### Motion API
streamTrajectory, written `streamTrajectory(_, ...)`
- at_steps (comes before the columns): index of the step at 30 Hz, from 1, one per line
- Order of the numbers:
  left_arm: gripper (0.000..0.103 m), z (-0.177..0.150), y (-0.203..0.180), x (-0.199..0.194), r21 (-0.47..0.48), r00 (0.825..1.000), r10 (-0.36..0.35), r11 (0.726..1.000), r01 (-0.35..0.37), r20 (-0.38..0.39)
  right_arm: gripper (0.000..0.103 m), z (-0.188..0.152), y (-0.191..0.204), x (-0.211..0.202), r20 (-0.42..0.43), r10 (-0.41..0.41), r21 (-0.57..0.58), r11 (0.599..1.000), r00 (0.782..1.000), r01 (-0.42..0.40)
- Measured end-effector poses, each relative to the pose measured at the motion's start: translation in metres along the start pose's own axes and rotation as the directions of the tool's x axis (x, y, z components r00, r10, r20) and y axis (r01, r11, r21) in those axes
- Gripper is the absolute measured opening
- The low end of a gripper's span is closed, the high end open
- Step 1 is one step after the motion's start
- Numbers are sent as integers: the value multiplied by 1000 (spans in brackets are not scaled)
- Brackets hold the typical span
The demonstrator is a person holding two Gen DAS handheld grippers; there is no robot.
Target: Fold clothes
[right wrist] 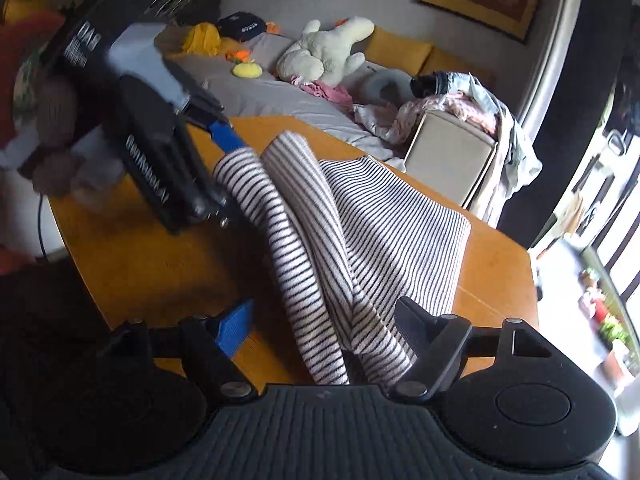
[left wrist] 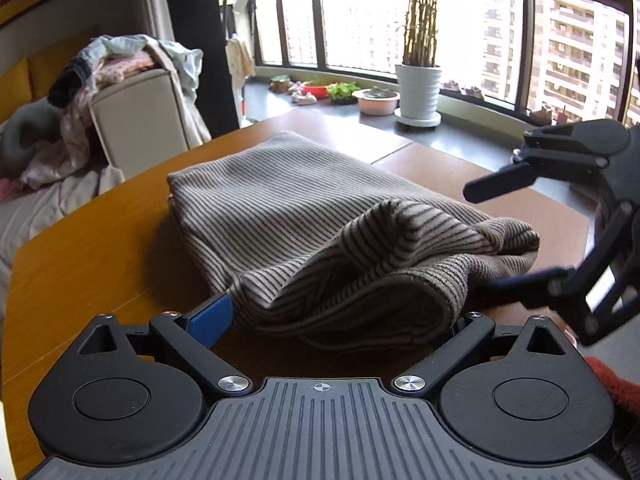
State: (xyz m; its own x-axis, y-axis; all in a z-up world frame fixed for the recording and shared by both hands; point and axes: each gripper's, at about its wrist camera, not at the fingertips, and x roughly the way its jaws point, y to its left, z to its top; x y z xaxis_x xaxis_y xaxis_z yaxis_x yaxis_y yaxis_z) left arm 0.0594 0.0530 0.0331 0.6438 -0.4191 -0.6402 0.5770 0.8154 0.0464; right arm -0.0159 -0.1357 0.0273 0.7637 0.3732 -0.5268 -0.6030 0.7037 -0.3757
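The striped garment (left wrist: 304, 208) lies partly folded on the wooden tabletop (left wrist: 100, 256). The left claw (left wrist: 332, 320) is clamped on its raised near edge. The right claw (right wrist: 324, 336) stands apart; fabric passes loosely between its fingers.

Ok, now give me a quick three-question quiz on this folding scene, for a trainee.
1. True or false: the striped garment lies on a wooden table.
2. How do the jaws of the right gripper stand? A: shut on nothing. B: open, with striped fabric between them. C: out of view.
3. What grows in the white pot?

Key: 1 true. 2 B. 3 a tall green plant.
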Motion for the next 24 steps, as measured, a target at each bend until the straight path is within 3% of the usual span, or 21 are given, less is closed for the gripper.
streamTrajectory(3, 100, 3, 9, 3, -68, 1000, -28, 997, 27, -12, 75, -4, 15, 17, 15, -109, -118, 987, 994, 110)
streamTrajectory(4, 100, 4, 10, 4, -84, 999, -34, 996, 32, -15, 55, -2, 15, 20, 24, -118, -132, 984, 993, 120)
streamTrajectory(6, 100, 2, 13, 2, -105, 999, -36, 994, 34, -17, 38, 6, 10, 16, 27, -94, -127, 987, 995, 97)
streamTrajectory(12, 100, -2, 31, -41, -125, 997, -47, 991, 54, 56, 33, 19, -6, 7, -6, -37, -96, 995, 999, 36)
streamTrajectory(16, 100, 5, 60, -59, -220, 992, 31, 975, -4, 122, 31, 19, -5, -4, -60, 24, -117, 993, 998, -31)
streamTrajectory(18, 97, 12, 70, -51, -256, 990, 51, 966, -15, 131, 31, 21, -1, -16, -82, 61, -142, 987, 995, -73)
streamTrajectory(20, 82, 21, 72, -31, -267, 992, 40, 964, -7, 119, 31, 28, 0, -32, -102, 99, -174, 978, 990, -116)
streamTrajectory(24, 76, 31, 62, 14, -219, 998, 15, 976, -1, 60, 30, 59, -13, -78, -109, 148, -237, 957, 983, -170)
